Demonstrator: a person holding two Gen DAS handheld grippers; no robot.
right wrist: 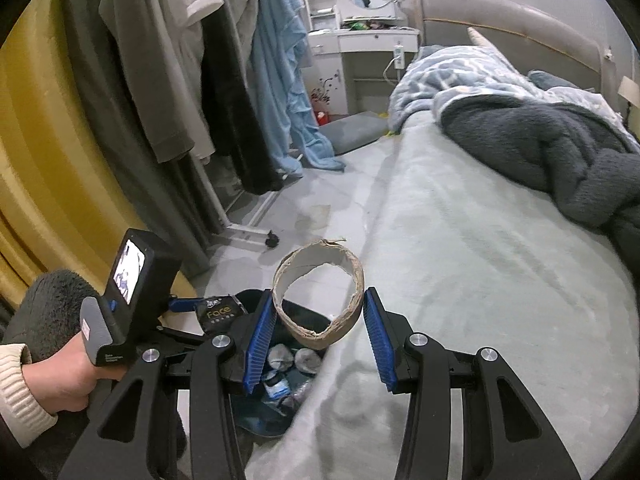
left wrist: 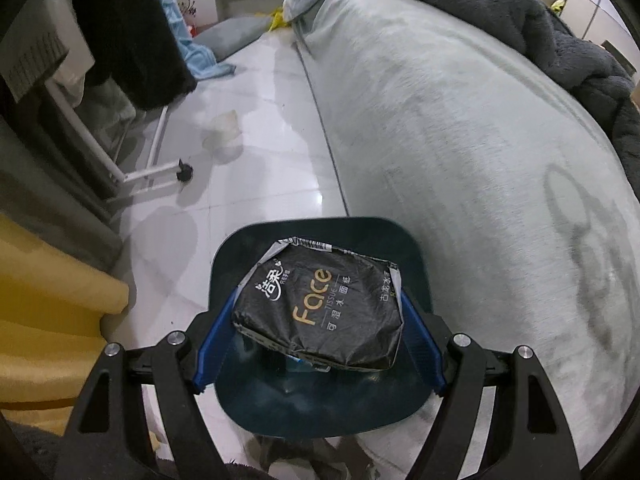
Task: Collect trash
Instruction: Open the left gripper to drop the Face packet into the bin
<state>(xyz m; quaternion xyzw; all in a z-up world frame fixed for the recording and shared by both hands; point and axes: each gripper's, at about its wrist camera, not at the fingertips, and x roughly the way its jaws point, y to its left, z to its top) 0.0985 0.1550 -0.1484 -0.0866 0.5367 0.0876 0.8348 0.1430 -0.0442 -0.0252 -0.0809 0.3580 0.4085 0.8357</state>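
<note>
While a dark bin (left wrist: 320, 412) is standing on the floor against the bed's near edge, the left gripper (left wrist: 318, 316) is pinching a black tissue pack (left wrist: 320, 308) between its blue fingers (left wrist: 214, 344), holding it directly over the bin's mouth, apparently so that it will fall inside when let go. Beside it, the right gripper (right wrist: 318, 332) is carrying a torn cardboard ring (right wrist: 318, 300) over the bin (right wrist: 256, 420) where it is meeting the bed (right wrist: 460, 280). Its fingers (right wrist: 260, 340) are pressing the ring on the left; whether the right one is touching cannot be told. Crumpled waste is already lying in the bin.
</note>
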